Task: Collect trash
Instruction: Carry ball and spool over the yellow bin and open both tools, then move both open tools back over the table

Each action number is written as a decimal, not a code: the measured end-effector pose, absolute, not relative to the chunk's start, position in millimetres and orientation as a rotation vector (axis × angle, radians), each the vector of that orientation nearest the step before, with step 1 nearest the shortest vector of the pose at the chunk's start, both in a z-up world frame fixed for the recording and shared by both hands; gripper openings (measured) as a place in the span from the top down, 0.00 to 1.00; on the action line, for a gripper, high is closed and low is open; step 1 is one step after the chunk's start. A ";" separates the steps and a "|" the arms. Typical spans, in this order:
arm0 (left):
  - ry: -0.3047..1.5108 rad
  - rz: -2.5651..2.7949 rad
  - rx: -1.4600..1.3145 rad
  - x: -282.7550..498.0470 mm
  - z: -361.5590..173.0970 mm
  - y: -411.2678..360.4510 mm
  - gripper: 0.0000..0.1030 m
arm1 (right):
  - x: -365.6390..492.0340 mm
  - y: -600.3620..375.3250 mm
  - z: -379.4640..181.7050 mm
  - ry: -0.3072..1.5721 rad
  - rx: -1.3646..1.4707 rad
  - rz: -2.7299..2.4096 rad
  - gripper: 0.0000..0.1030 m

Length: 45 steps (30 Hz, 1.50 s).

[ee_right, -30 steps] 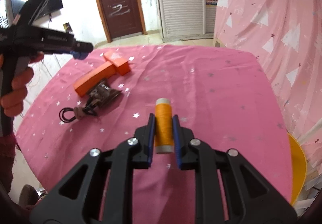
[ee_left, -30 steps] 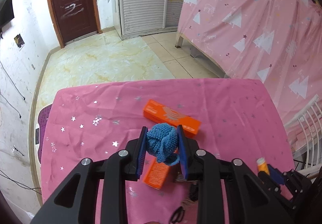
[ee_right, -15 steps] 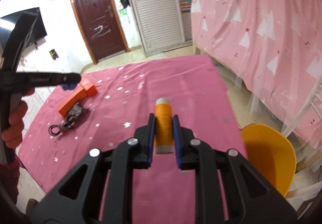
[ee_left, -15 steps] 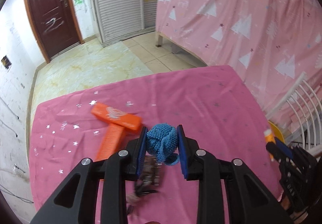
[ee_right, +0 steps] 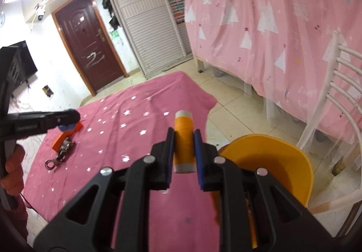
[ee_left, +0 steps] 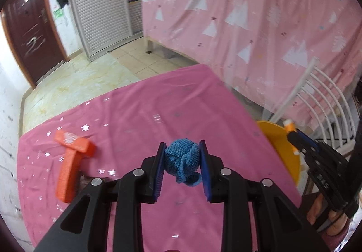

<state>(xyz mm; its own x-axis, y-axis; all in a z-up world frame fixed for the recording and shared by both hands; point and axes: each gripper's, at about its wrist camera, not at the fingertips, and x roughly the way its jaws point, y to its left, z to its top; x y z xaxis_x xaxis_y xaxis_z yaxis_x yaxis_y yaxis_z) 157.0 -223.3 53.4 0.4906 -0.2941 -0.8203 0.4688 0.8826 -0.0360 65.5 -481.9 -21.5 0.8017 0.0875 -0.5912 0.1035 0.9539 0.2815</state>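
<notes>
- The orange thread spool [ee_right: 183, 139] is pointing straight ahead along the fingers of the right gripper [ee_right: 183, 142] — its long axis is running away from the right wrist camera, with one pale end cap sticking out beyond the fingertips and the other sitting back between the pads.
- It is looking like a slim cylinder wound in bright orange thread, grey-white at both ends; in the left wrist view only its tip [ee_left: 289, 125] is showing at the front of the right gripper [ee_left: 294, 136].
- The right gripper is clenching the spool from both sides, blue pads pressing on the orange winding, above the near edge of the pink star-print worktop [ee_right: 135, 120] and just beside the yellow bin [ee_right: 271, 161], which is standing on the floor off to the right.
- The blue knitted ball [ee_left: 182, 161] is showing no clear long axis — a rounded, crumpled lump of knit with a small loop hanging from its underside.
- The left gripper [ee_left: 182, 166] is grasping that ball between its blue pads, holding it in the air over the worktop [ee_left: 158, 105], with the yellow bin [ee_left: 280, 150] off to the right past the worktop's edge.
- Two orange boxes [ee_left: 70, 161] are lying crossed on the worktop to the left, well apart from both grippers.
- A hand [ee_left: 325, 222] is gripping the right gripper's handle.
</notes>
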 end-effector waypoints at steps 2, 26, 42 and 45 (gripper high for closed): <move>0.947 -0.492 0.216 150.8 54.3 -237.4 0.78 | 63.6 -494.2 -23.6 0.639 0.328 -0.028 0.84; 0.994 -0.725 0.227 108.4 55.4 -386.3 0.72 | 47.8 -581.0 -47.2 0.639 0.473 -0.212 0.81; 0.974 -0.660 0.147 117.9 57.0 -345.5 0.38 | 49.0 -565.3 -43.4 0.627 0.460 -0.180 0.55; 0.969 -0.633 0.115 124.9 59.3 -320.7 0.38 | 51.0 -553.0 -40.1 0.628 0.444 -0.153 0.55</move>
